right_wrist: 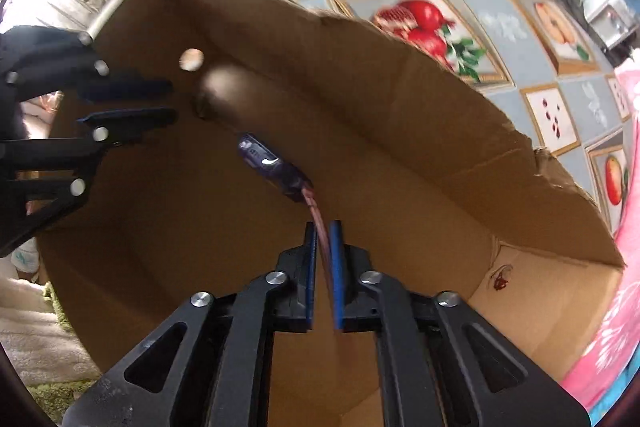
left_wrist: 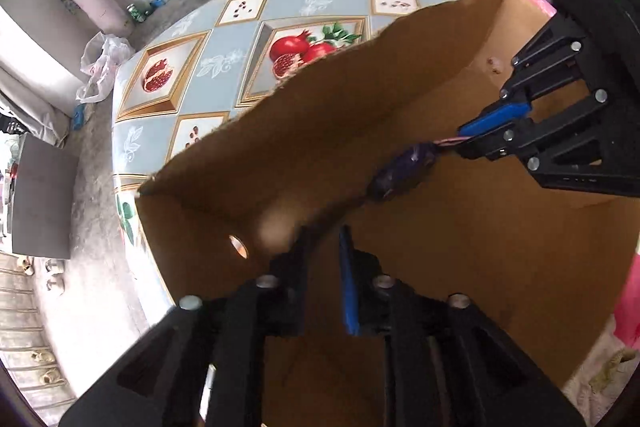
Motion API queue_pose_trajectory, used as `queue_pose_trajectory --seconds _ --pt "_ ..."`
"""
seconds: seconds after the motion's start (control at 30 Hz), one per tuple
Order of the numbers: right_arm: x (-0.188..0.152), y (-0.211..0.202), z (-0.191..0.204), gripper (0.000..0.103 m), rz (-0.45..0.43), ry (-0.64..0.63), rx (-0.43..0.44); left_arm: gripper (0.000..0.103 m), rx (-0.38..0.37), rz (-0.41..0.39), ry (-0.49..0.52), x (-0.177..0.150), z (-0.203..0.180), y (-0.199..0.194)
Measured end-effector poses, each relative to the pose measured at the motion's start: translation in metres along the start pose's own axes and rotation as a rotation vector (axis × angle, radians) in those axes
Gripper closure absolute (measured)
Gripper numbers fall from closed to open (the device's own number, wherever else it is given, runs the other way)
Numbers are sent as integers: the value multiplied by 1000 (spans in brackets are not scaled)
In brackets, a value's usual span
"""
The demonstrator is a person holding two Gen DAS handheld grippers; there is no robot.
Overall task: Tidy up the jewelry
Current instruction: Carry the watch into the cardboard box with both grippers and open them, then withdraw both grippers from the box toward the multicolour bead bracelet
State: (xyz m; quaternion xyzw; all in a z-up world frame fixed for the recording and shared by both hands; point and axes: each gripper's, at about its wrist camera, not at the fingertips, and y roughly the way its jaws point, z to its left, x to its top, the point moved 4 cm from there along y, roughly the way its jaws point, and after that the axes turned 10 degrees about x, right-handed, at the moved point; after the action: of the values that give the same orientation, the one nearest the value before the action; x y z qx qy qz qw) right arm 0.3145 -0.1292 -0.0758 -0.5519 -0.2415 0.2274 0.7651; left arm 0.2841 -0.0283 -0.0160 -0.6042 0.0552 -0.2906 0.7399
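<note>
Right gripper [right_wrist: 323, 247]: pointing down into the box, jaws standing slightly apart. A pinkish strip [right_wrist: 316, 215] is lying in the gap; whether the pads are pressing on it is not clear.
Left gripper [left_wrist: 324, 247]: also hanging over the box, jaws slightly parted, nothing between them.
Jewelry item [right_wrist: 272, 167]: a purple wrapped piece, joined to the pinkish strip, is hanging from the right gripper inside the box, between the two grippers. It appears to be above the box floor, not resting on it.
Box [left_wrist: 460, 247]: open-topped cardboard, torn along the far rim, a round hole in one end wall. It is sitting on the bench.
Bench [left_wrist: 240, 59]: covered by a fruit-print cloth, lying beyond the far box wall.
Progress: the item is already inside the box opening, so delivery appears to be nearly done. Judged remaining: full release of the strip, then fetching any further pieces.
Other contents: a small dark red mark or object [right_wrist: 500, 281] is showing near one box corner; its nature cannot be told.
Hidden or unclear: the box floor below the grippers is blocked by the gripper bodies. The purple item is motion-blurred, so its type cannot be read. No other jewelry is showing.
</note>
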Motion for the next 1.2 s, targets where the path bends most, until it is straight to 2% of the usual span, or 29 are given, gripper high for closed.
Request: queue_pose_trajectory --seconds 0.07,0.1,0.13,0.33,0.5,0.63,0.73,0.77,0.8,0.9,1.0,1.1,1.2 --pt "0 2 -9 81 -5 17 -33 83 3 -5 -10 2 7 -1" --pt "-1 0 -11 70 -15 24 -39 78 9 -21 -20 3 8 -4" --pt "-2 -3 -13 65 -34 29 -54 69 15 -39 -27 4 9 -8" --pt "-15 -33 -7 58 -149 5 -125 49 36 -105 -63 -7 15 -31" --pt "-29 -77 8 49 -311 20 -112 33 52 -215 -146 -30 34 -76" --pt "-67 -125 28 40 -481 39 -103 17 49 -332 -245 -68 51 -120" --pt "-107 -154 52 33 -619 25 -89 9 28 -384 -321 -107 57 -140" --pt "-108 -165 55 32 -641 16 -82 8 19 -393 -347 -121 56 -143" --pt "-125 -168 68 29 -680 5 -69 7 12 -396 -366 -137 53 -145" --pt "-163 -153 98 23 -723 -14 -32 6 4 -372 -396 -174 37 -136" --pt "-192 -116 124 22 -696 8 -1 6 5 -294 -409 -205 14 -105" --pt "-202 -60 143 22 -611 73 31 6 -1 -190 -414 -222 -14 -62" --pt "-199 -6 152 22 -520 144 12 6 46 -130 -383 -231 -34 -30"
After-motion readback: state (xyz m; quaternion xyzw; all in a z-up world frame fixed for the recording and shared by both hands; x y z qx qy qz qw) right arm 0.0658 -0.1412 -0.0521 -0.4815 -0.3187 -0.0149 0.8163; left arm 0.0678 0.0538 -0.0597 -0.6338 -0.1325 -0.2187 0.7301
